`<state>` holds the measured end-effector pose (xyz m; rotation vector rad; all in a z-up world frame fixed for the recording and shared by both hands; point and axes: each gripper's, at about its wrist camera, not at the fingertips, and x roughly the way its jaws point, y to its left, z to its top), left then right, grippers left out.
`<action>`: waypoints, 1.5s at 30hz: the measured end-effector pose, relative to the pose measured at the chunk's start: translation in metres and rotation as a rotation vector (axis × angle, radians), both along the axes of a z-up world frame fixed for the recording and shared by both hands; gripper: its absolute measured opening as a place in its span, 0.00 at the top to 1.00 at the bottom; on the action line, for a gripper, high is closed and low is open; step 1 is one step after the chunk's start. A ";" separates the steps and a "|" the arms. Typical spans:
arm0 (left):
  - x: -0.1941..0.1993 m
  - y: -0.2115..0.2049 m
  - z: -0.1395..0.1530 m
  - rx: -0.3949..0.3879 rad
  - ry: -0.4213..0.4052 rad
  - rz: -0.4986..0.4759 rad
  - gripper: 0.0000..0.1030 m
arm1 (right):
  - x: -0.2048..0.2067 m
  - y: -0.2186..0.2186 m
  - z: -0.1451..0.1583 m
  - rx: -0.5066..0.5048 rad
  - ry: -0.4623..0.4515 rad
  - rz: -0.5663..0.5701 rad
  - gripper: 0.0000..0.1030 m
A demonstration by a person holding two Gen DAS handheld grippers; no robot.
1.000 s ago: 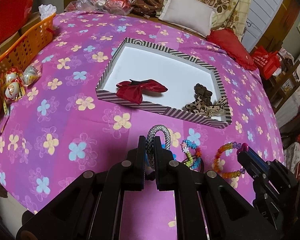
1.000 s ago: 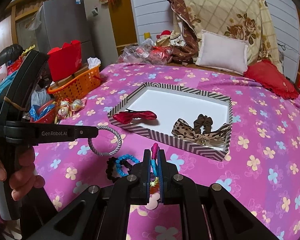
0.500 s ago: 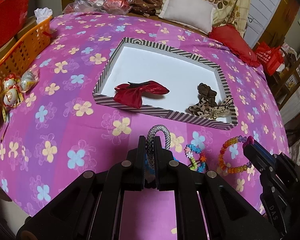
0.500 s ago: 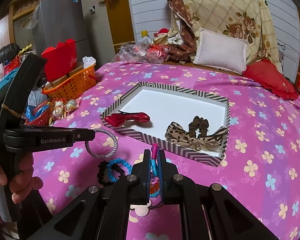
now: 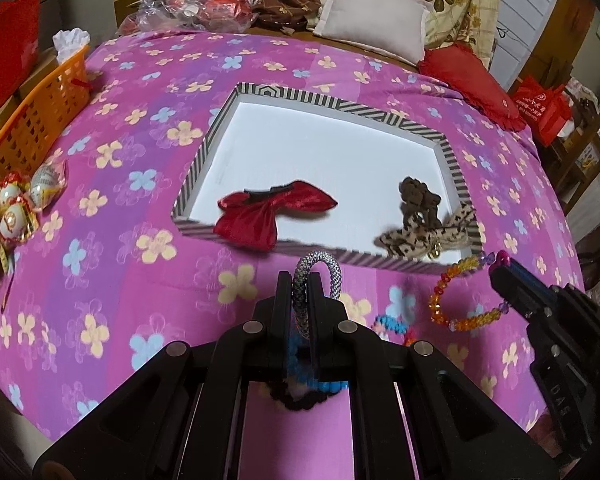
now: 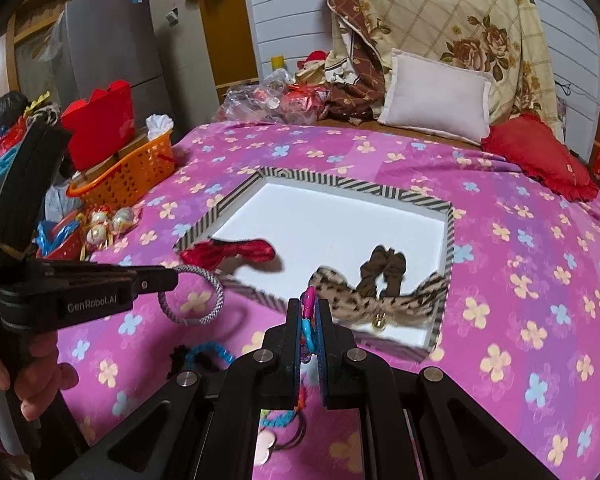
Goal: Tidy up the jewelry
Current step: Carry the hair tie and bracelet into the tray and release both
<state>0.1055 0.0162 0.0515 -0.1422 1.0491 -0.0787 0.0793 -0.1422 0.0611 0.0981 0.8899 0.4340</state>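
Fingers (image 6: 172, 276) pinching silver bangle (image 6: 204, 300), left-hand side.

Black plastic left gripper (image 5: 300, 292) and right gripper (image 6: 309, 322), silver round screws on the linkages; "GenRobot.AI" in white lettering; bare-skinned left hand (image 6: 18, 376) on the handle.

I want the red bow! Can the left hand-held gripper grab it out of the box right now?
Probably not yet. The left hand-held gripper is already shut on the silver rope bracelet, so its fingers are full. The red bow lies uncovered in the striped box, just ahead, with nothing blocking the way.
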 end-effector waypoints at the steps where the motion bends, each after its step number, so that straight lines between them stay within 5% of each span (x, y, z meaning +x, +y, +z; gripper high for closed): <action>1: 0.004 0.000 0.000 -0.003 0.001 0.000 0.94 | 0.005 0.000 0.000 -0.002 0.000 -0.002 0.94; 10: 0.048 -0.010 0.002 -0.010 -0.017 -0.020 0.94 | 0.058 0.008 0.002 0.010 -0.014 -0.015 0.94; 18: 0.086 -0.013 -0.026 0.003 0.031 0.001 0.94 | 0.096 0.016 -0.044 0.075 0.097 -0.036 0.94; 25: 0.090 -0.008 -0.056 0.043 0.081 0.013 0.94 | 0.102 0.010 -0.084 0.045 0.175 -0.073 0.94; 38: 0.089 -0.007 -0.070 0.078 0.094 0.028 0.94 | 0.093 0.010 -0.099 -0.008 0.210 -0.077 0.94; 40: 0.087 -0.007 -0.070 0.085 0.092 0.032 0.94 | 0.091 0.009 -0.096 -0.006 0.207 -0.083 0.88; 42: 0.086 -0.007 -0.069 0.087 0.090 0.041 0.94 | 0.088 0.007 -0.092 0.003 0.195 -0.093 0.62; 45: 0.083 -0.008 -0.066 0.091 0.085 0.040 0.90 | 0.080 0.005 -0.085 0.004 0.174 -0.093 0.59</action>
